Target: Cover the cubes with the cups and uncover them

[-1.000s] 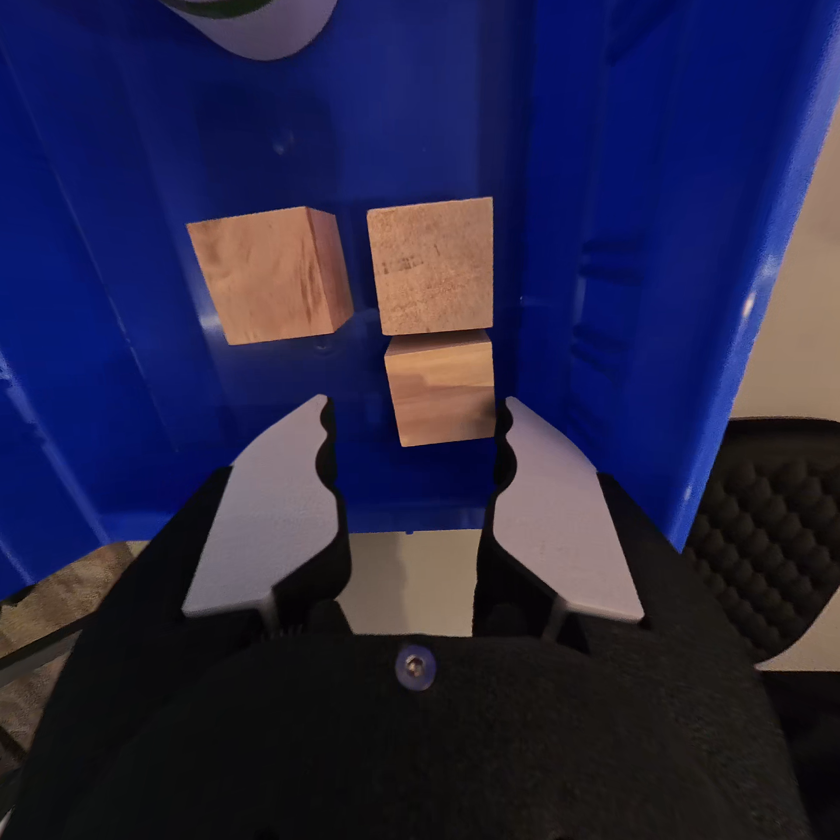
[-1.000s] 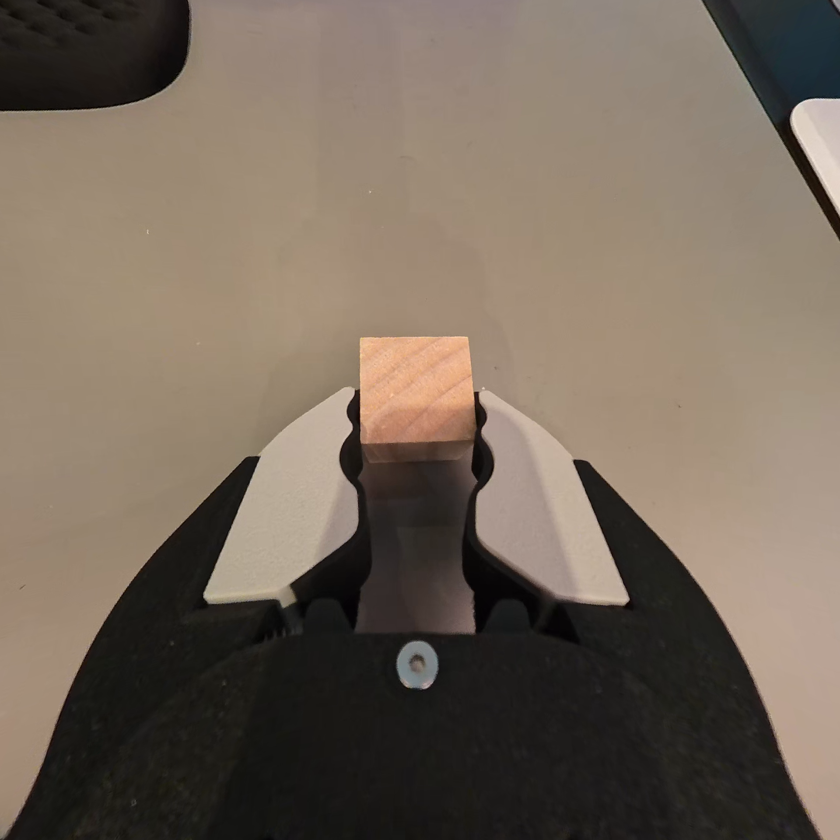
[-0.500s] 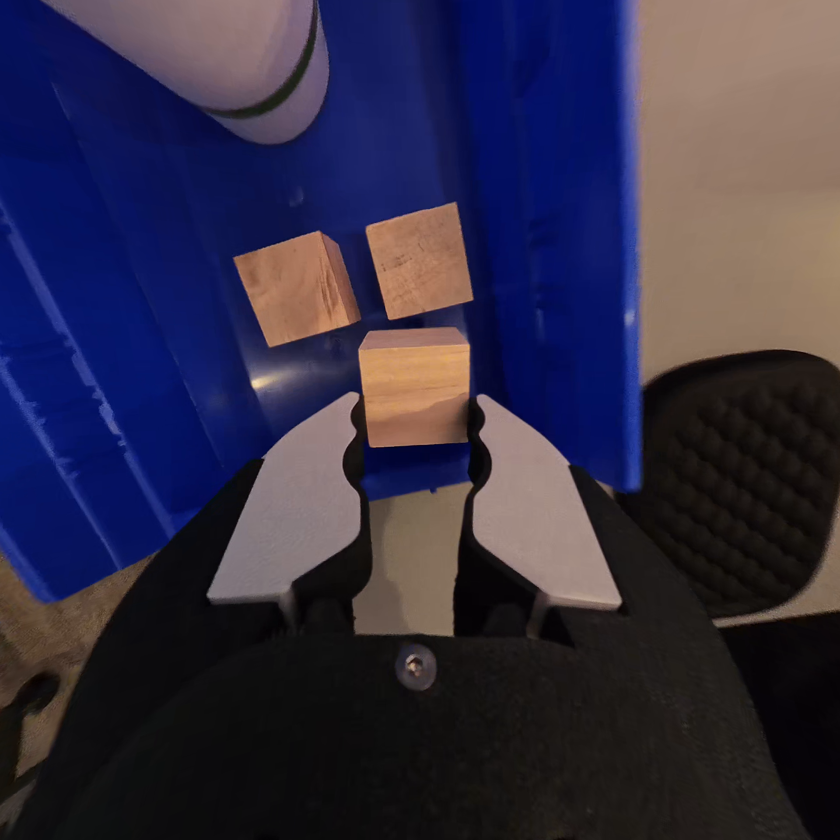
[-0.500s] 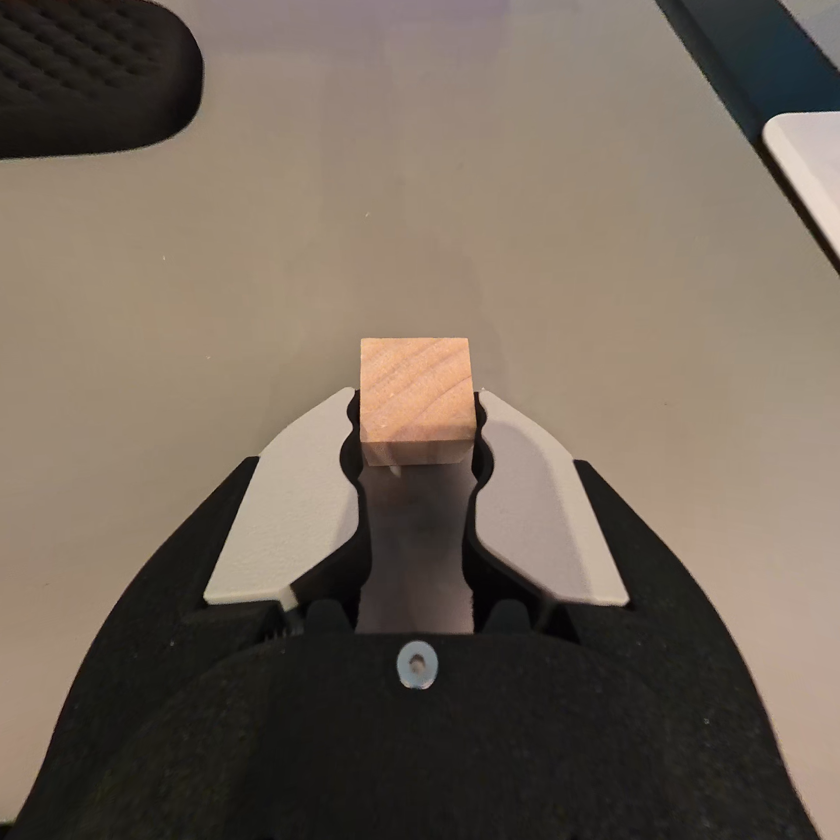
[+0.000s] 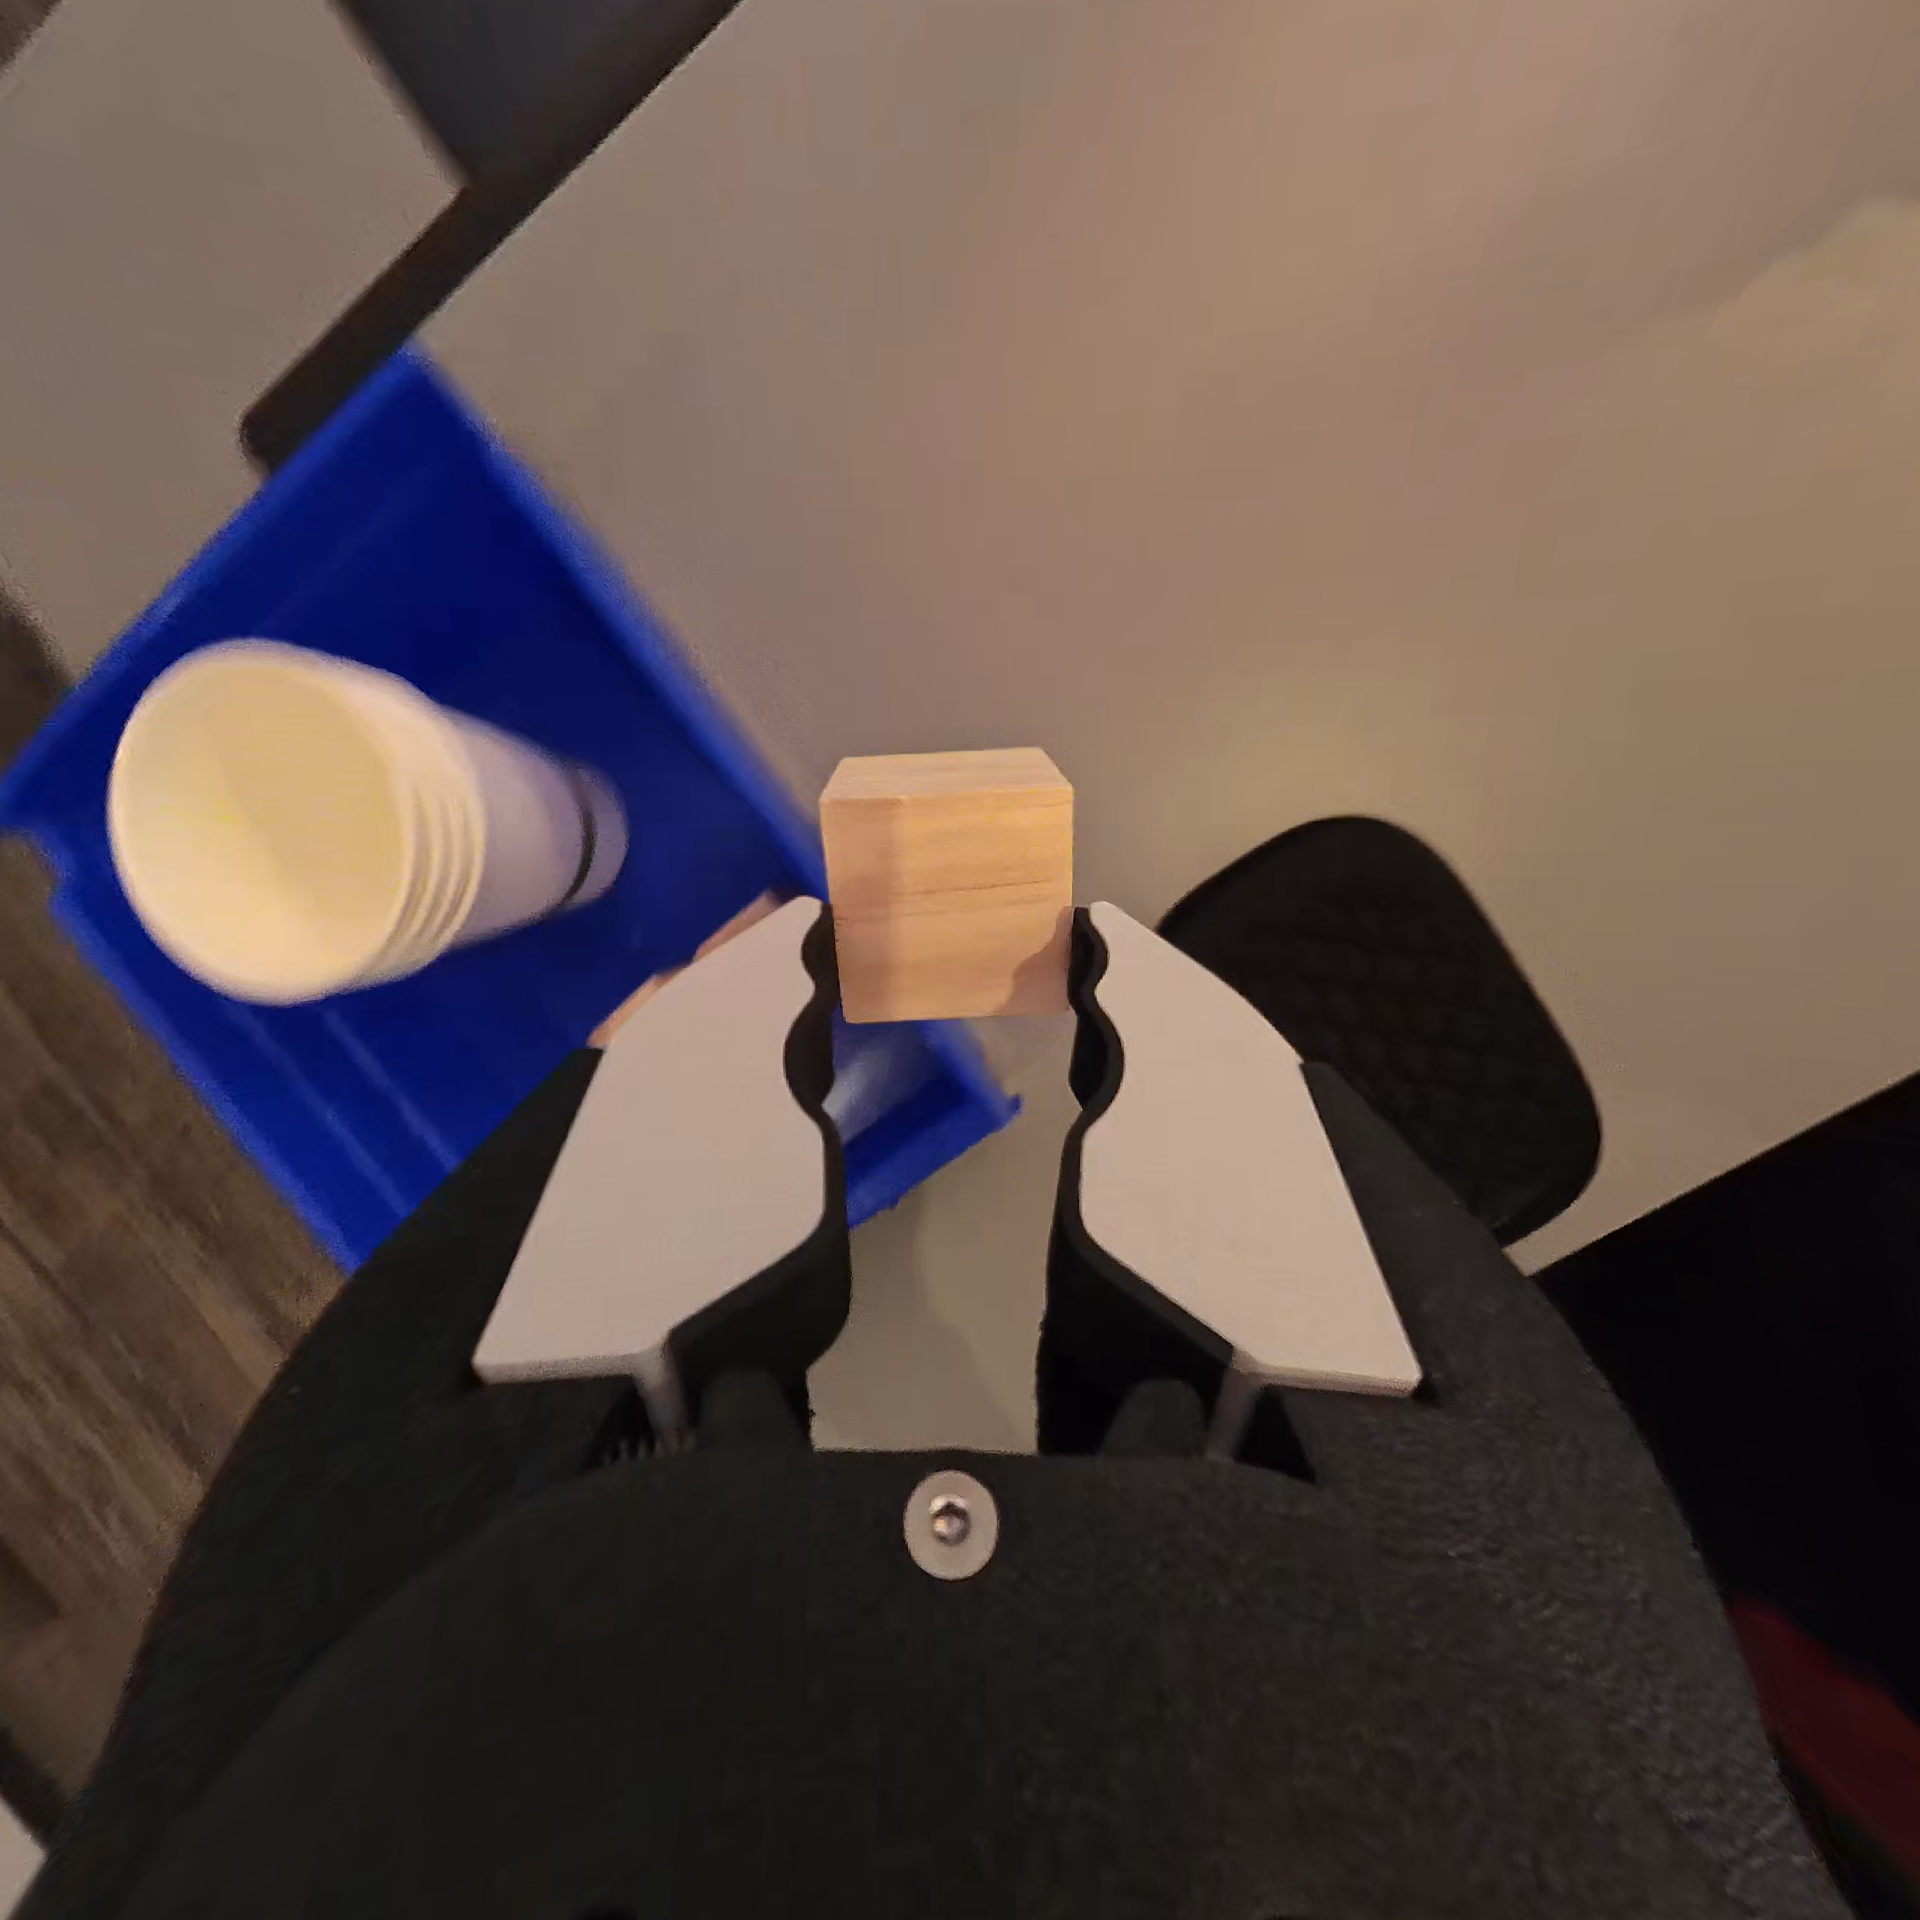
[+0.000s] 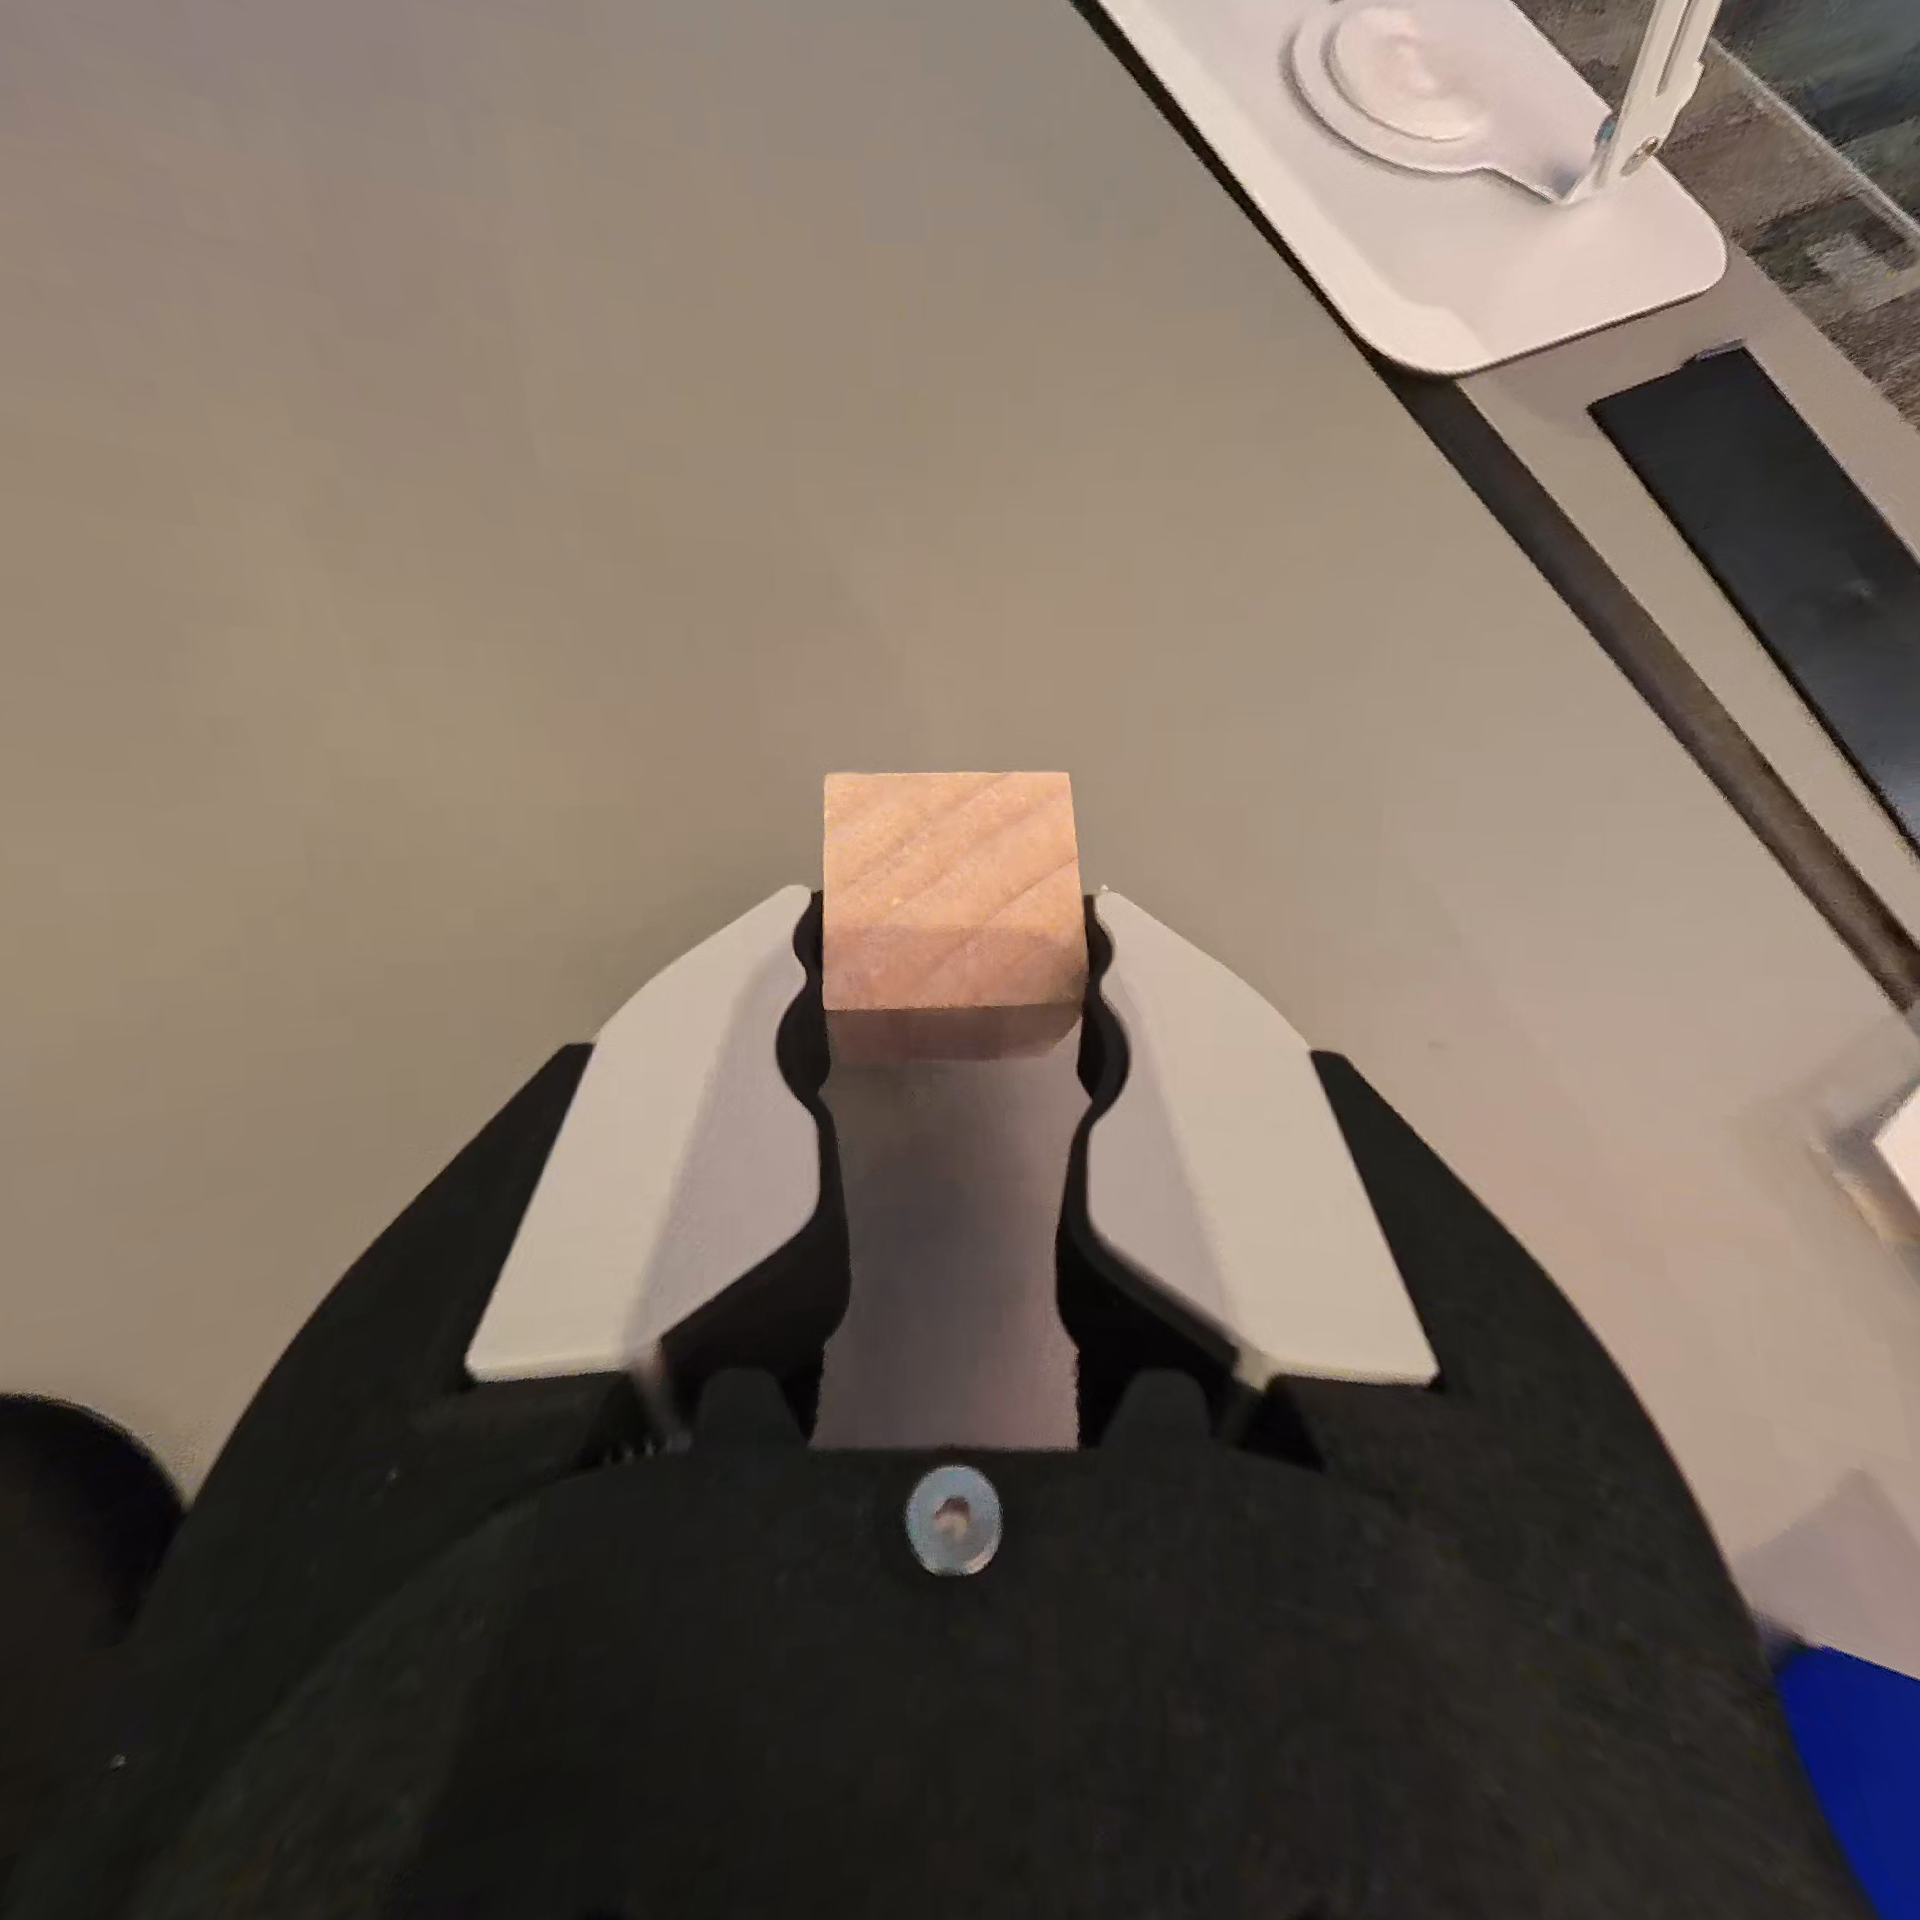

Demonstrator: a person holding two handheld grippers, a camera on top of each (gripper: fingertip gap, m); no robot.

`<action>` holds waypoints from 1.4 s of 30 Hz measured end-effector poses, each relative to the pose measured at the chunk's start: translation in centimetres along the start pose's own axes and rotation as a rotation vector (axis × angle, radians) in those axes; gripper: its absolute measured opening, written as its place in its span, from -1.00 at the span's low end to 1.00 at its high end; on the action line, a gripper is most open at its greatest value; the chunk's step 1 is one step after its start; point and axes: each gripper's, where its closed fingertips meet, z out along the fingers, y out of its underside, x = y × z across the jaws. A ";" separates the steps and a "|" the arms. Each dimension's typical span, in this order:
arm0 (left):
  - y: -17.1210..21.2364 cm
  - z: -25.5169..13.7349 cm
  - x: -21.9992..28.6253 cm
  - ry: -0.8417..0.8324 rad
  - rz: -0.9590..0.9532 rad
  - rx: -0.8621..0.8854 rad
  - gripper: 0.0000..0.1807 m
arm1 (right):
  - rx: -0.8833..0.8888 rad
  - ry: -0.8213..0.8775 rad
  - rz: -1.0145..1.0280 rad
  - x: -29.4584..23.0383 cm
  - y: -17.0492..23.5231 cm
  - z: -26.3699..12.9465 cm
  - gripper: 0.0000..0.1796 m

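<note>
My left gripper (image 5: 948,935) is shut on a wooden cube (image 5: 945,888) and holds it in the air above the grey table, just right of the blue bin (image 5: 416,644). A stack of white paper cups (image 5: 312,821) stands in the bin. A bit of another cube (image 5: 665,987) shows in the bin beside my left finger. My right gripper (image 6: 948,925) is shut on a second wooden cube (image 6: 948,883) and holds it low over the grey table (image 6: 520,468).
A black textured pad (image 5: 1382,1008) lies on the table right of the bin. A white flat stand base (image 6: 1455,177) sits at the table's far right edge, with a black strip (image 6: 1787,561) beyond it. Dark wood floor (image 5: 94,1195) shows left of the bin.
My left gripper closed on the nearest cube in the bin and lifted it out and to the right, over the table. My right gripper kept its cube and swung towards the table's right side.
</note>
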 end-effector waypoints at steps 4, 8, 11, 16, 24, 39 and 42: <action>-4.7 3.0 5.1 0.104 0.160 -0.004 -0.53 | 0.007 -0.093 -0.045 -0.6 0.4 0.0 -0.50; -8.4 6.7 9.7 0.178 0.310 -0.001 -0.53 | -0.001 -0.259 -0.050 -1.7 0.2 0.9 -0.50; -10.6 9.3 12.0 0.204 0.388 0.000 -0.53 | -0.029 -0.300 -0.087 -1.3 0.6 2.1 -0.50; -12.8 12.4 14.4 0.246 0.529 -0.033 -0.53 | 0.006 -0.312 -0.149 -0.4 0.7 2.8 -0.50; -16.5 16.2 17.6 0.320 0.722 -0.038 -0.53 | -0.007 -0.301 -0.227 0.6 1.1 2.5 -0.50; -19.2 23.0 22.1 0.314 0.949 -0.118 -0.53 | -0.030 -0.307 -0.231 0.5 1.3 2.3 -0.50; -19.3 23.5 22.3 0.314 0.961 -0.117 -0.53 | -0.038 -0.315 -0.231 0.3 1.4 2.3 -0.50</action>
